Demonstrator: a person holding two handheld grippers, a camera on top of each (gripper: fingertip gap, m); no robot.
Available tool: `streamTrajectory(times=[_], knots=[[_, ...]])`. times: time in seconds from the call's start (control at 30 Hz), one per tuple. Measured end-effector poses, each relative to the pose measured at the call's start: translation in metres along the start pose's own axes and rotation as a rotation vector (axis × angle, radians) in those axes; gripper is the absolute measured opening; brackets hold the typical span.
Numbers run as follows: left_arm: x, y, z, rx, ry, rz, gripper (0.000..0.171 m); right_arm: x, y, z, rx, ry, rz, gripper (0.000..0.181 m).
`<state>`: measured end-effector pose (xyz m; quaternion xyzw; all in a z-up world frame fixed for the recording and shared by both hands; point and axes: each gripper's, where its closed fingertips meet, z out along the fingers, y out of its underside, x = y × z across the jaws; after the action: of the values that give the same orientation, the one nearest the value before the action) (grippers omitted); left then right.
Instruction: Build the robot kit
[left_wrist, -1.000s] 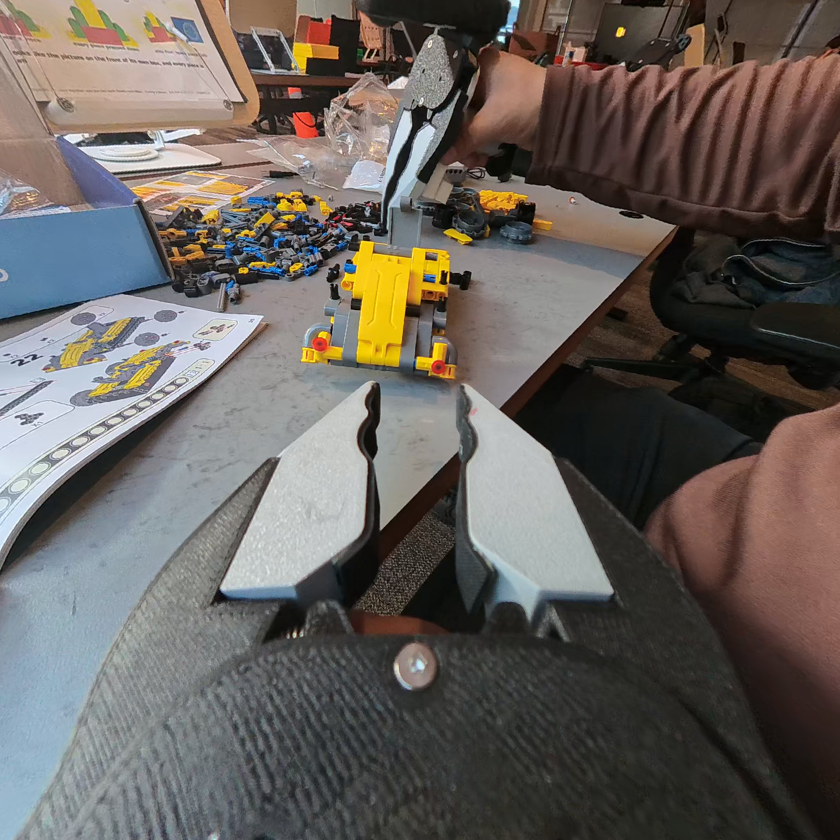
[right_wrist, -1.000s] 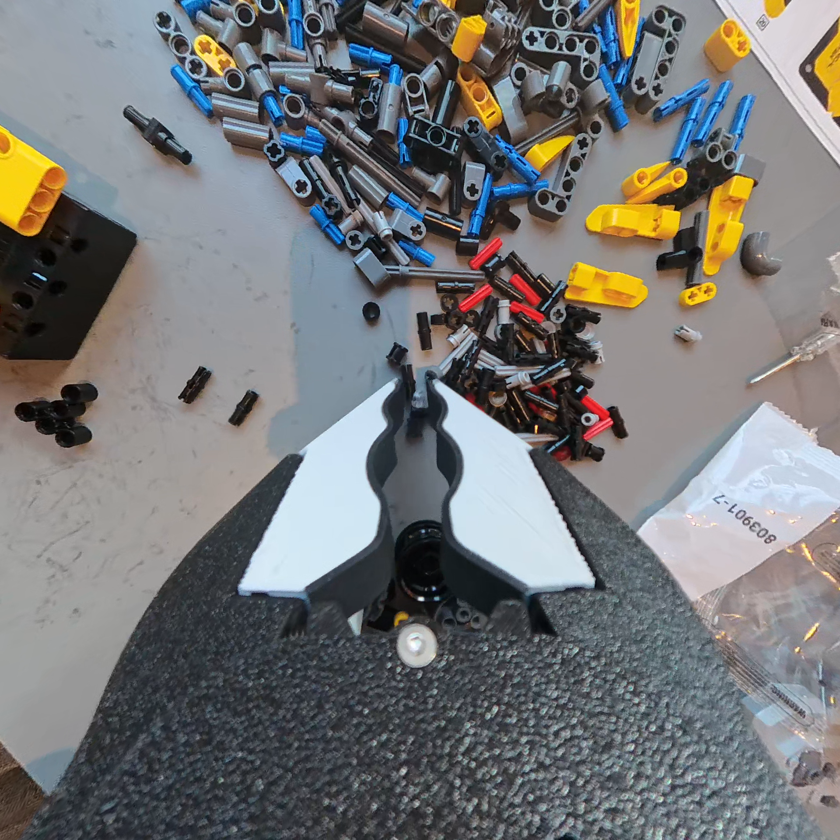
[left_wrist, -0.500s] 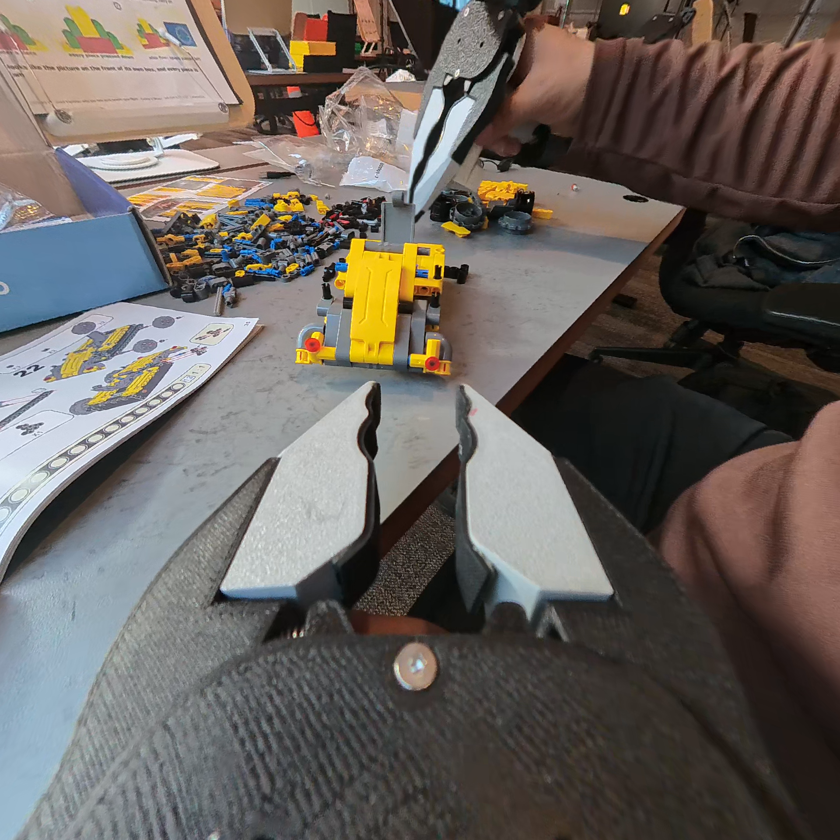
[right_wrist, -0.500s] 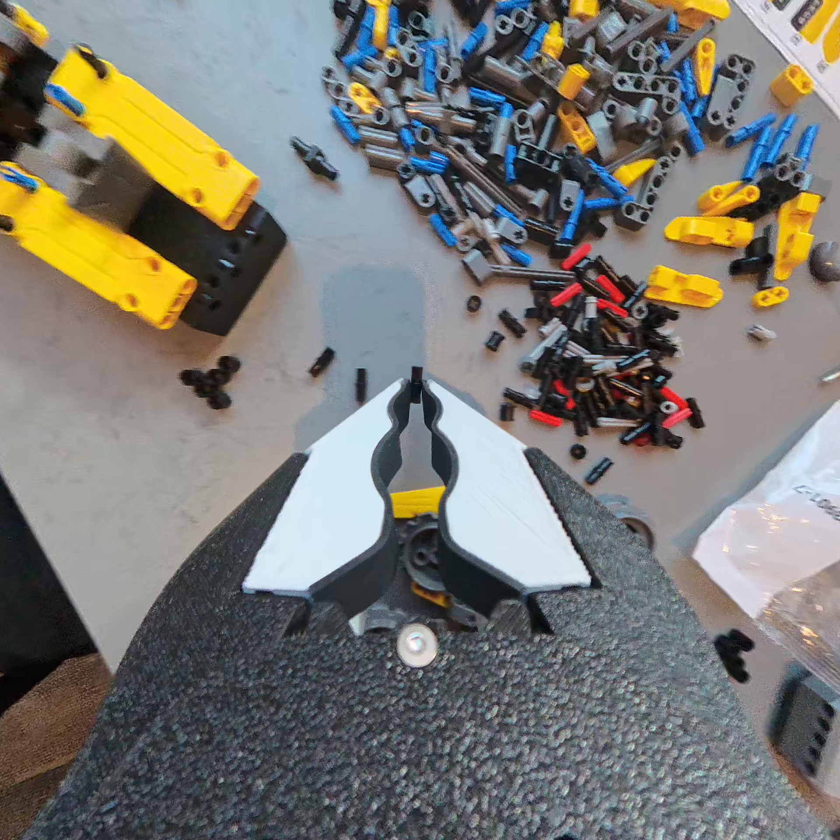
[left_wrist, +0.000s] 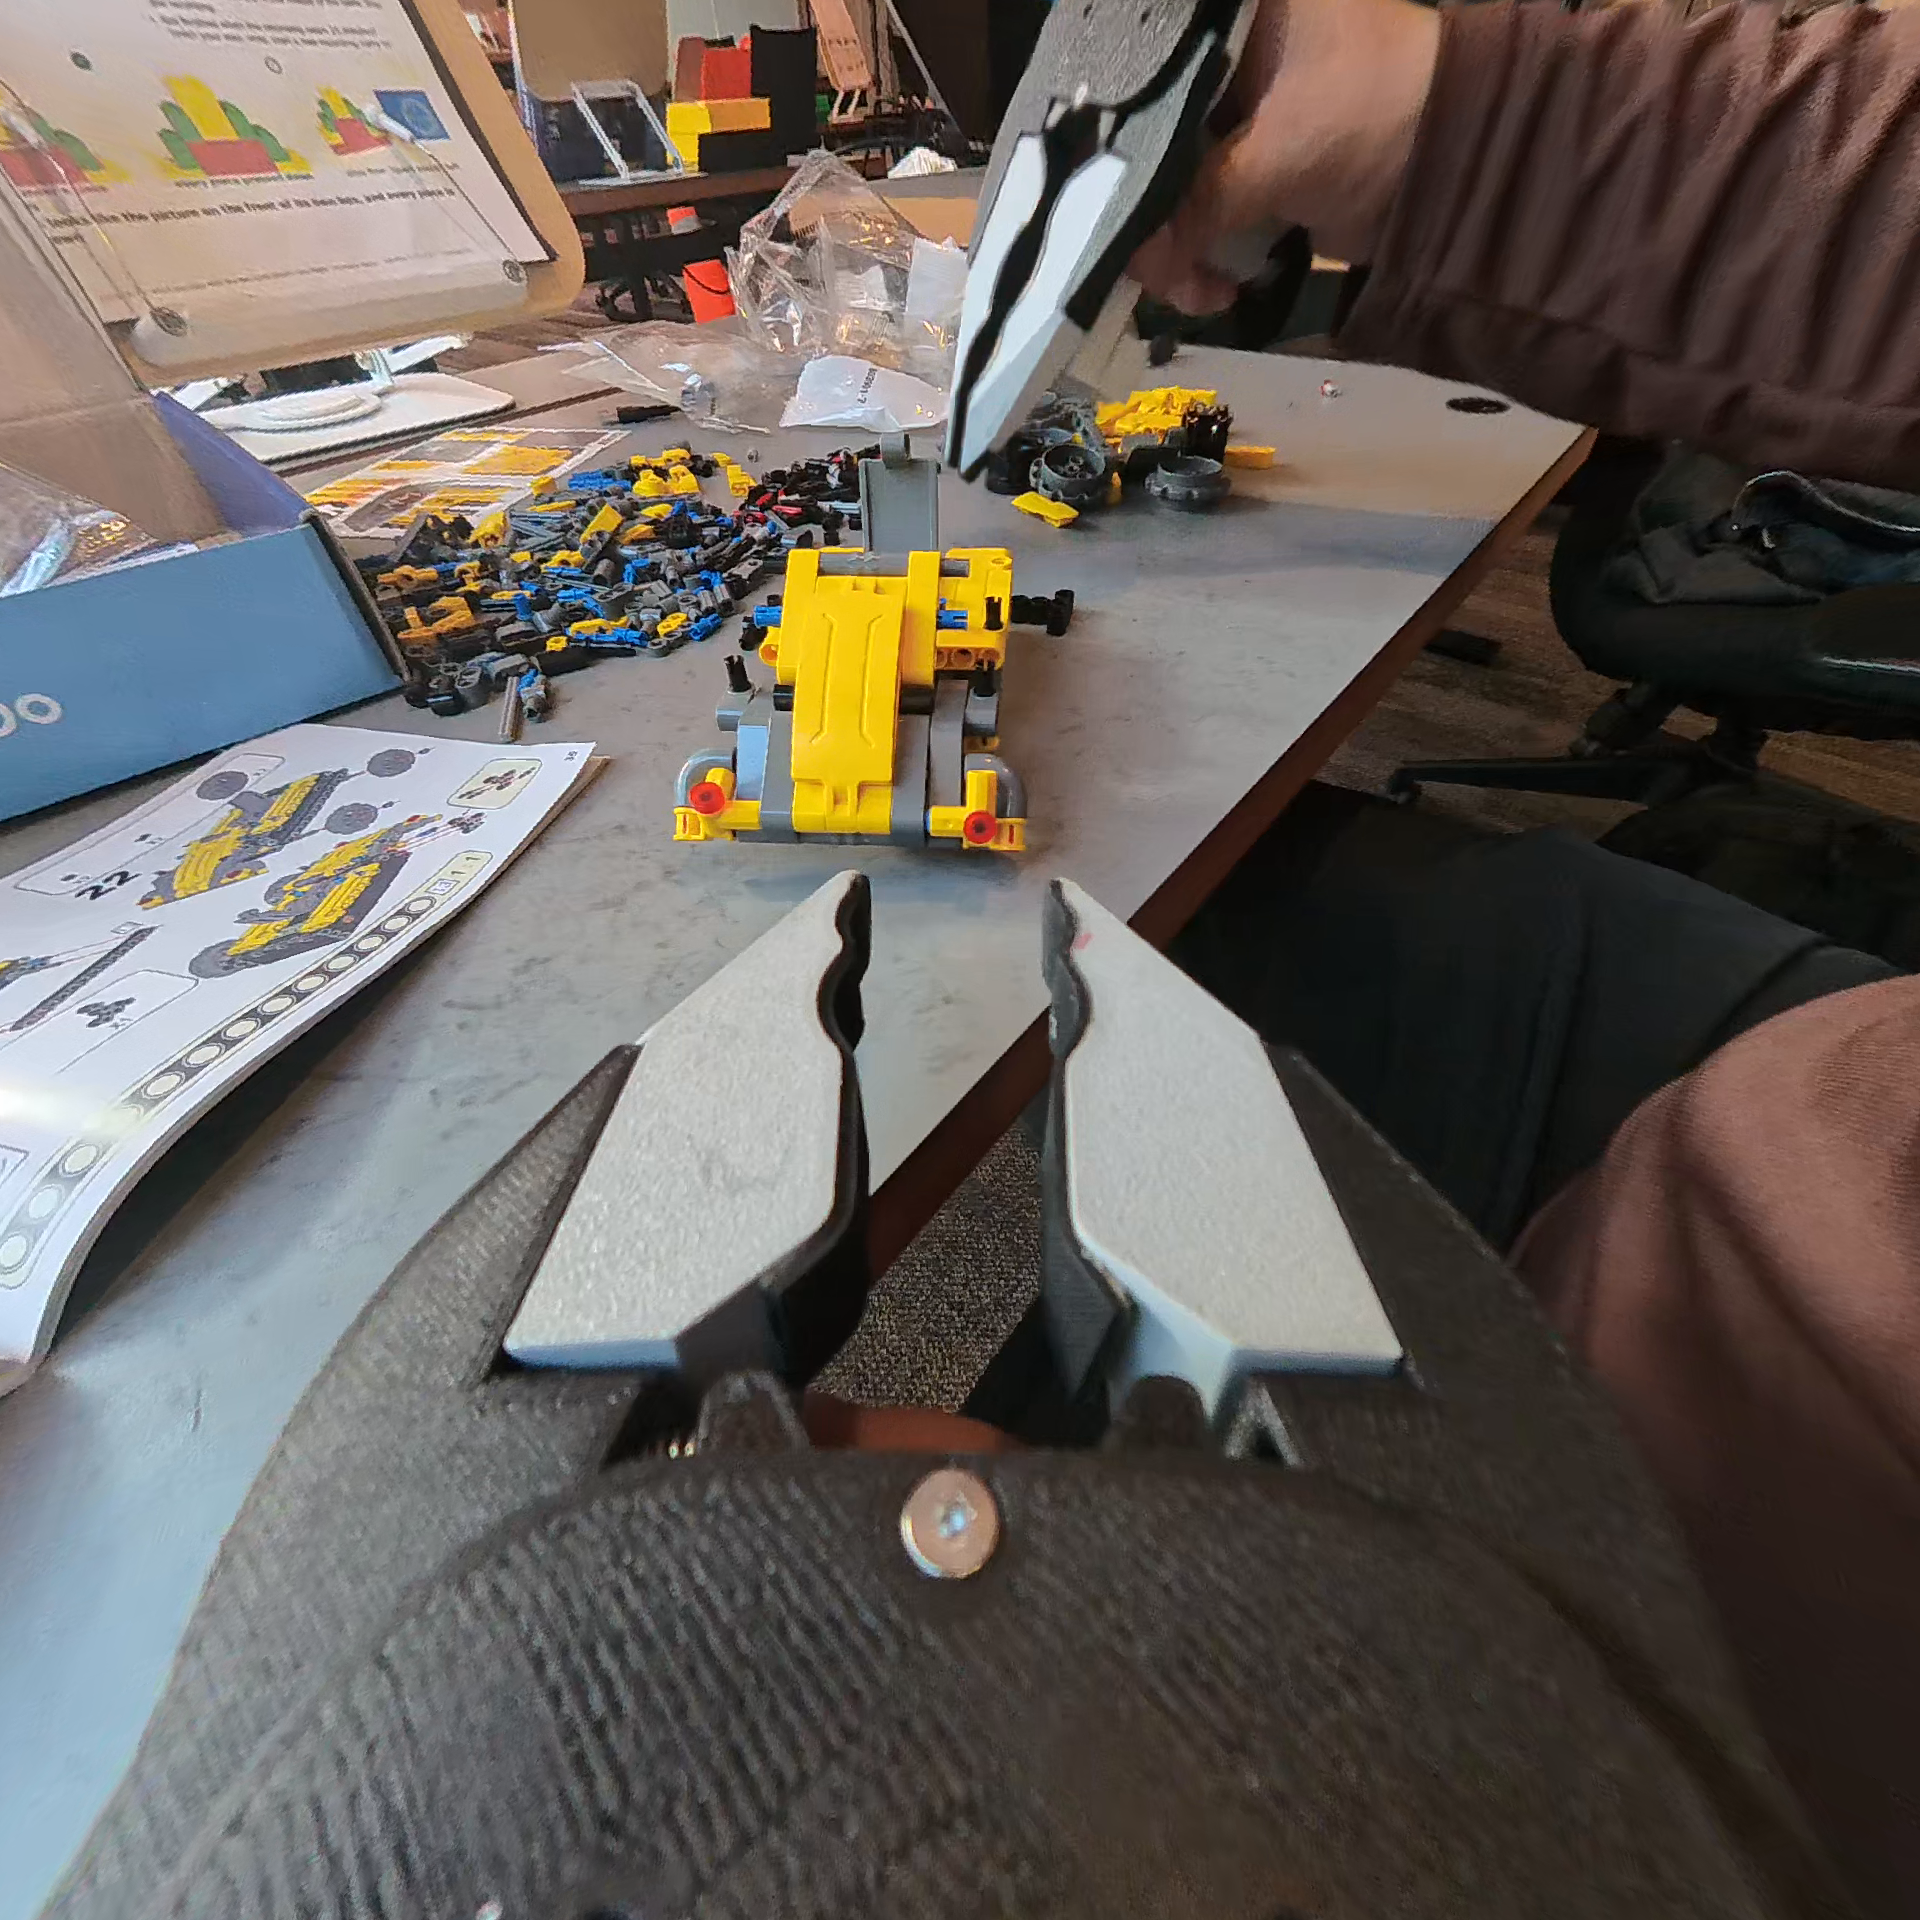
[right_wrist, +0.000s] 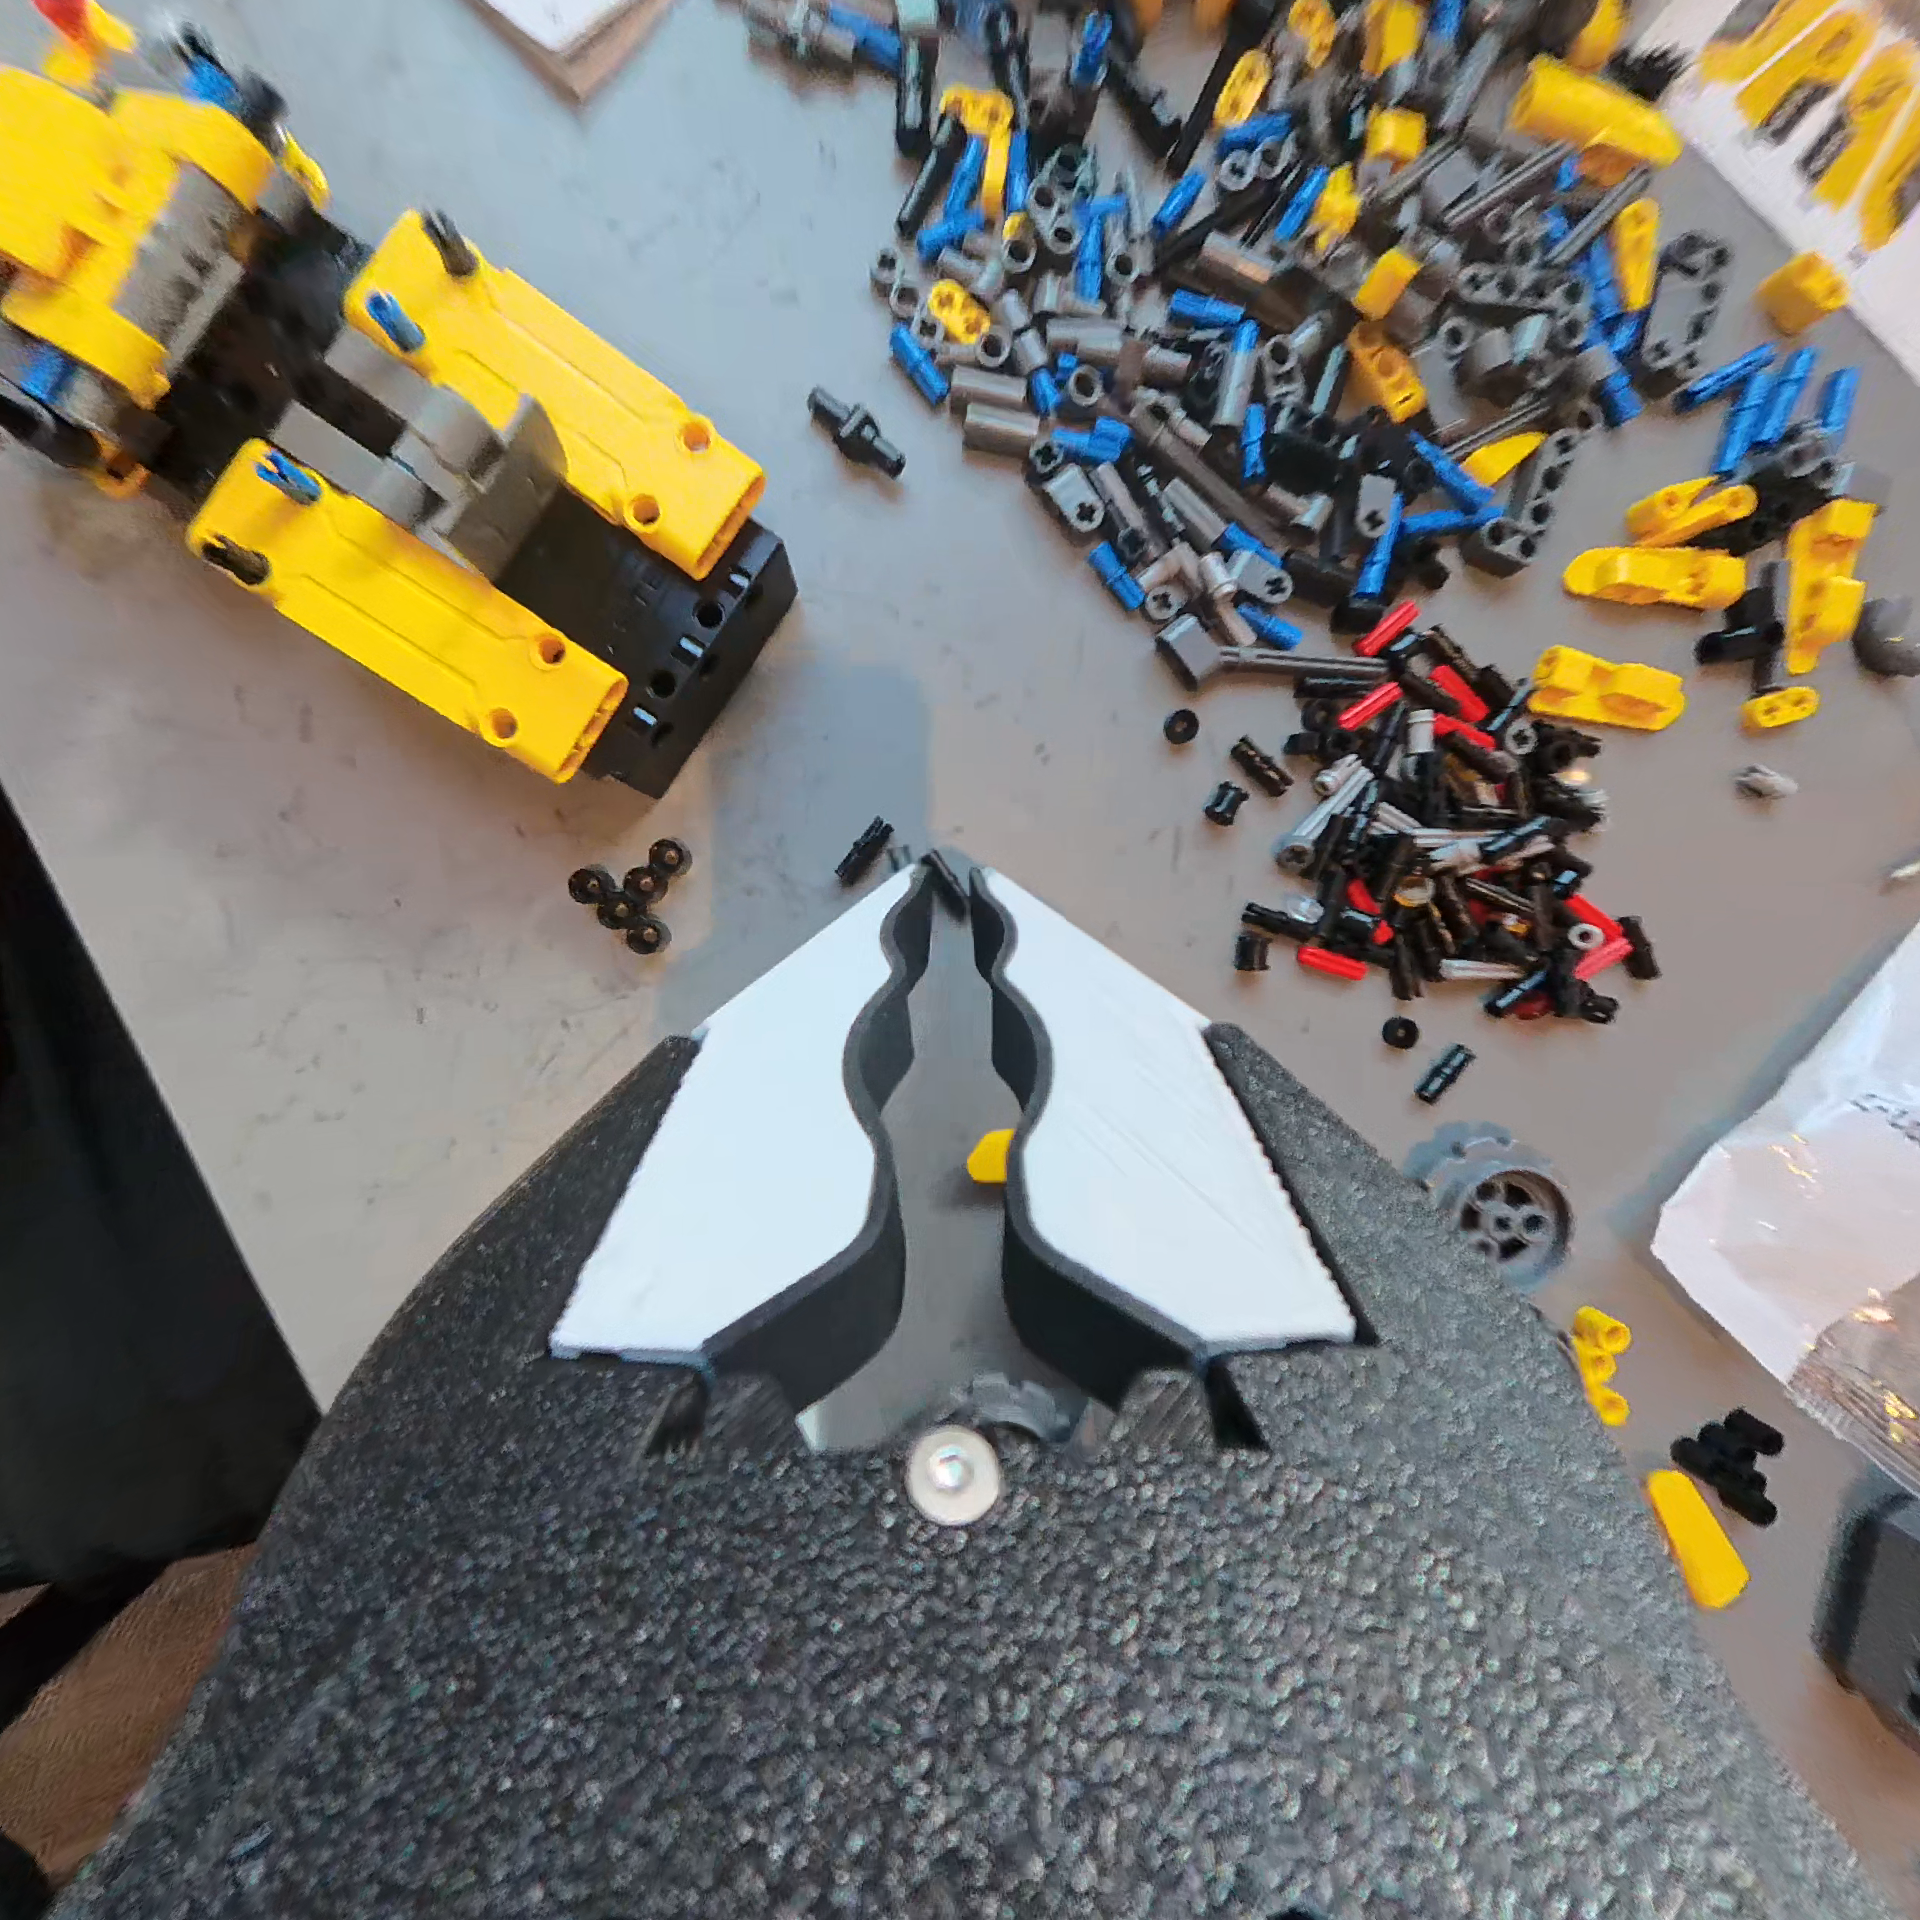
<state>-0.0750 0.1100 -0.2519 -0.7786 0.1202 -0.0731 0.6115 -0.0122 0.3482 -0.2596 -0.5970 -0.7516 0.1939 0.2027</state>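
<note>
Grey counter (left_wrist: 540, 997) in a cluttered workshop carries a half-built yellow model vehicle (left_wrist: 862, 696), a loose heap of small building parts (right_wrist: 1351, 416), an open instruction booklet (left_wrist: 208, 914) and a blue box (left_wrist: 177, 655). Right hand-held gripper (right_wrist: 948, 871) hangs above the counter between the model and the heap, tips pressed onto a small black pin (right_wrist: 945, 865); left hand-held gripper (left_wrist: 954, 914) sits low at the near edge, spread, holding nothing. Judgement: pinch is only at the very tips, so squeeze steadily, avoid twisting, and steady the model with the free gripper before pushing anything in
</note>
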Motion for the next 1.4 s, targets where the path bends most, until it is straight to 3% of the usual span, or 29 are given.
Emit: streamTrajectory(times=[0.2, 0.67, 0.8, 0.9, 1.07, 1.4], knots=[[0.003, 0.001, 0.000, -0.002, 0.008, 0.008, 0.031, 0.005, -0.002, -0.031, 0.179, 0.042, 0.143, 0.010], [0.003, 0.003, 0.003, -0.017, 0.001, 0.026, 0.031, -0.011, 0.023, -0.017, 0.163, 0.038, 0.222, 0.013], [0.004, 0.004, 0.005, -0.024, 0.003, 0.029, 0.031, -0.043, -0.003, -0.022, 0.351, -0.103, 0.264, 0.014], [0.006, 0.004, 0.005, -0.026, 0.006, 0.040, 0.031, -0.056, -0.015, -0.025, 0.461, -0.078, 0.199, 0.016], [0.008, 0.005, 0.004, -0.030, 0.017, 0.055, 0.031, -0.057, -0.026, -0.017, 0.514, 0.041, 0.103, 0.011], [0.010, 0.004, -0.001, -0.014, 0.044, 0.020, 0.031, -0.044, -0.030, -0.008, 0.567, 0.106, 0.160, 0.025]])
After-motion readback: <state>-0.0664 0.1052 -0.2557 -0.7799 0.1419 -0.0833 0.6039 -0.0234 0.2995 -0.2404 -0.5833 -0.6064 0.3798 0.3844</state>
